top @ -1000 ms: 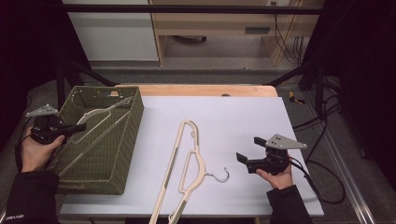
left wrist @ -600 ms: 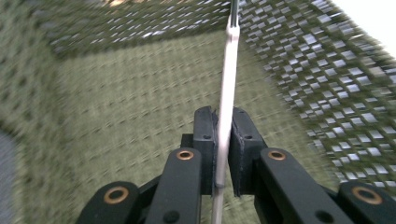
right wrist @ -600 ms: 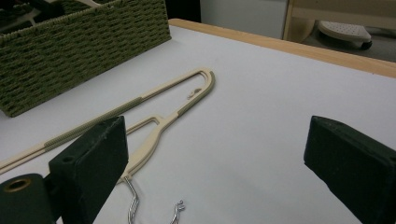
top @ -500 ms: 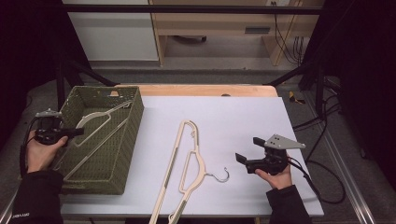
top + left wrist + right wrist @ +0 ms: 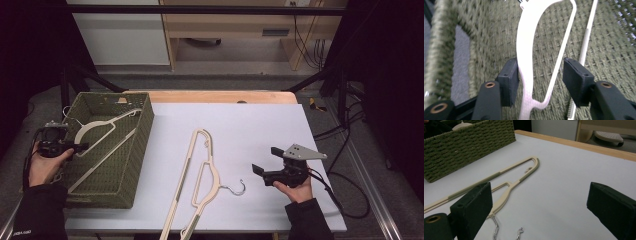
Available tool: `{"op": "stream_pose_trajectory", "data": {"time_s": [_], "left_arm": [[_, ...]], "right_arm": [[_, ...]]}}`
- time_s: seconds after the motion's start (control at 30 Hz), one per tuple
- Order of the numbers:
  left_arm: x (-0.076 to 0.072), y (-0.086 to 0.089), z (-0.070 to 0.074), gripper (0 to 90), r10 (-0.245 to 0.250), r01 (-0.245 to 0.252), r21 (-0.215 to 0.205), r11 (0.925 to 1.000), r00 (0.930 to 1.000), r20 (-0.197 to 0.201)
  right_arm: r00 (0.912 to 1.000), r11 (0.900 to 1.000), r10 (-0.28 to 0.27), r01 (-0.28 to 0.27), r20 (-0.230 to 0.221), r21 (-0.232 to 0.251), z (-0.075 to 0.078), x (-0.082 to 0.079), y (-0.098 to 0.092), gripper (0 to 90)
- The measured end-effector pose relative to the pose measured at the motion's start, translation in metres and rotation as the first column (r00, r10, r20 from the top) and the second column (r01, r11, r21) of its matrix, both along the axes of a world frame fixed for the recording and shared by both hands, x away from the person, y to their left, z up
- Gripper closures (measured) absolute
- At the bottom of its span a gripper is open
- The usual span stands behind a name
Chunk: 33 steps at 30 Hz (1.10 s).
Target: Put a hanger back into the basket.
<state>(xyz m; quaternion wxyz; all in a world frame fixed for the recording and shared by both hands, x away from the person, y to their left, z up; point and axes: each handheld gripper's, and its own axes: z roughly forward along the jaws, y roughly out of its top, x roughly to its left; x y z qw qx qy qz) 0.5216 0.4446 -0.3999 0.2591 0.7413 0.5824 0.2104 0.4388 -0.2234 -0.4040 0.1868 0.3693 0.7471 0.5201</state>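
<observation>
A white hanger (image 5: 97,129) lies slanted in the green woven basket (image 5: 135,145) at the table's left. My left gripper (image 5: 80,147) reaches in over the basket's left rim. Its jaws have just been opening. The hanger's thick arm (image 5: 526,50) and thin bar run between them, and the right pad (image 5: 576,80) stands clear of the bar. A beige hanger (image 5: 202,170) with a metal hook (image 5: 235,189) lies on the white tabletop. My right gripper (image 5: 266,161) hovers open just right of that hook, with nothing between its jaws (image 5: 539,200); the beige hanger (image 5: 509,190) lies ahead of it.
The white tabletop (image 5: 250,125) has a wooden strip (image 5: 220,96) along its far edge. Black frame bars cross at the back and sides. Cables trail off the table's right side (image 5: 345,200). The basket's wall (image 5: 469,147) rises beyond the beige hanger.
The left gripper has sunk a little over the basket's left rim and its jaws have opened off the white hanger. The right gripper and beige hanger have not moved.
</observation>
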Motion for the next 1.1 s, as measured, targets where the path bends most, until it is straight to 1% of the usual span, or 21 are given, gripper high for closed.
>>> {"op": "stream_pose_trajectory", "data": {"time_s": [0.03, 0.1, 0.17, 0.27, 0.37, 0.43, 0.47, 0.5, 0.57, 0.67, 0.7, 0.73, 0.8, 0.83, 0.87, 0.9, 0.93, 0.97, 1.03, 1.07, 1.1], "left_arm": [[-0.001, 0.0, -0.001, 45.0, 0.01, -0.01, -0.003, 0.9999, 0.9999, 0.003], [-0.002, -0.001, -0.001, 43.9, 0.012, -0.012, -0.002, 0.9999, 0.9999, -0.008], [-0.003, -0.004, 0.0, 40.2, 0.024, -0.024, -0.011, 0.9997, 0.9996, -0.012], [-0.007, -0.009, 0.002, 37.8, 0.027, -0.027, 0.01, 0.9996, 0.9996, -0.005], [-0.011, -0.012, 0.005, 35.8, 0.029, -0.029, 0.008, 0.9995, 0.9996, -0.003], [-0.015, -0.014, 0.01, 35.7, 0.021, -0.021, -0.005, 0.9998, 0.9997, 0.013], [-0.018, -0.016, 0.013, 35.5, 0.016, -0.016, 0.002, 0.9999, 0.9995, 0.028], [-0.018, -0.016, 0.013, 35.4, 0.016, -0.016, 0.002, 0.9999, 0.9995, 0.028], [-0.025, -0.019, 0.024, 33.8, 0.005, -0.006, 0.005, 1.0, 0.9972, 0.075], [-0.034, -0.021, 0.038, 31.3, -0.005, 0.01, -0.034, 0.9994, 0.991, 0.134], [-0.034, -0.021, 0.038, 33.3, -0.005, 0.01, -0.034, 0.9994, 0.991, 0.134], [-0.039, -0.025, 0.046, 35.2, -0.038, 0.05, -0.076, 0.9959, 0.9872, 0.155], [-0.045, -0.031, 0.053, 32.9, -0.042, 0.061, -0.098, 0.9933, 0.9814, 0.187], [-0.047, -0.034, 0.056, 29.9, -0.039, 0.062, -0.115, 0.9914, 0.9798, 0.196], [-0.05, -0.038, 0.059, 25.4, -0.046, 0.076, -0.133, 0.9882, 0.9761, 0.212], [-0.053, -0.043, 0.062, 25.0, -0.057, 0.093, -0.144, 0.9852, 0.9704, 0.235], [-0.056, -0.047, 0.065, 24.9, -0.06, 0.1, -0.147, 0.984, 0.9653, 0.254], [-0.059, -0.051, 0.068, 24.8, -0.07, 0.114, -0.148, 0.9823, 0.959, 0.274], [-0.064, -0.061, 0.073, 21.0, -0.09, 0.153, -0.179, 0.9718, 0.9435, 0.319], [-0.068, -0.068, 0.075, 18.6, -0.103, 0.177, -0.189, 0.9659, 0.9326, 0.346], [-0.071, -0.072, 0.076, 17.4, -0.112, 0.191, -0.189, 0.9633, 0.9241, 0.366]], "right_arm": [[1.0, 1.0, 0.0, 0.0, 0.0, 0.0, 0.0, 0.0, 0.0, 6.9], [1.0, 1.0, 0.0, 0.0, 0.0, 0.001, 0.0, 0.0, 0.0, 6.8], [1.0, 1.0, 0.0, 0.0, 0.0, 0.001, 0.0, 0.0, 0.0, 6.8], [1.0, 1.0, 0.0, 0.0, -0.001, 0.001, 0.0, 0.0, 0.0, 6.7], [1.0, 1.0, 0.002, -0.002, 0.005, 0.003, 0.001, -0.001, -0.001, 6.7], [1.0, 1.0, -0.002, 0.001, 0.002, 0.007, 0.001, -0.001, -0.001, 6.6], [1.0, 1.0, -0.002, 0.002, 0.002, 0.006, 0.001, -0.001, -0.001, 6.6], [1.0, 1.0, -0.003, 0.003, 0.003, 0.005, 0.002, -0.001, -0.002, 6.6], [1.0, 1.0, -0.004, 0.004, 0.008, 0.004, 0.002, -0.001, -0.002, 6.5], [0.9999, 1.0, -0.001, 0.001, 0.014, 0.007, 0.003, -0.002, -0.003, 6.4], [0.9999, 1.0, -0.002, 0.002, 0.015, 0.008, 0.003, -0.002, -0.004, 6.3], [0.9999, 1.0, -0.006, 0.006, 0.013, 0.013, 0.004, -0.003, -0.004, 6.2], [0.9998, 1.0, -0.004, 0.004, 0.019, 0.016, 0.005, -0.004, -0.005, 6.1], [0.9999, 1.0, -0.005, 0.005, 0.016, 0.022, 0.005, -0.004, -0.005, 5.9], [0.9998, 1.0, -0.005, 0.004, 0.021, 0.021, 0.006, -0.004, -0.006, 5.5], [0.9997, 1.0, -0.005, 0.004, 0.022, 0.028, 0.006, -0.004, -0.007, 5.2], [0.9998, 0.999, -0.005, 0.004, 0.02, 0.033, 0.006, -0.005, -0.007, 5.1], [0.9998, 0.999, -0.006, 0.005, 0.019, 0.038, 0.007, -0.005, -0.007, 4.7], [0.9998, 0.999, -0.004, 0.003, 0.02, 0.047, 0.007, -0.005, -0.007, 4.6], [0.9998, 0.999, -0.003, 0.002, 0.02, 0.048, 0.007, -0.005, -0.007, 4.1], [0.9998, 0.999, -0.005, 0.004, 0.022, 0.051, 0.007, -0.006, -0.007, 4.0]]}}
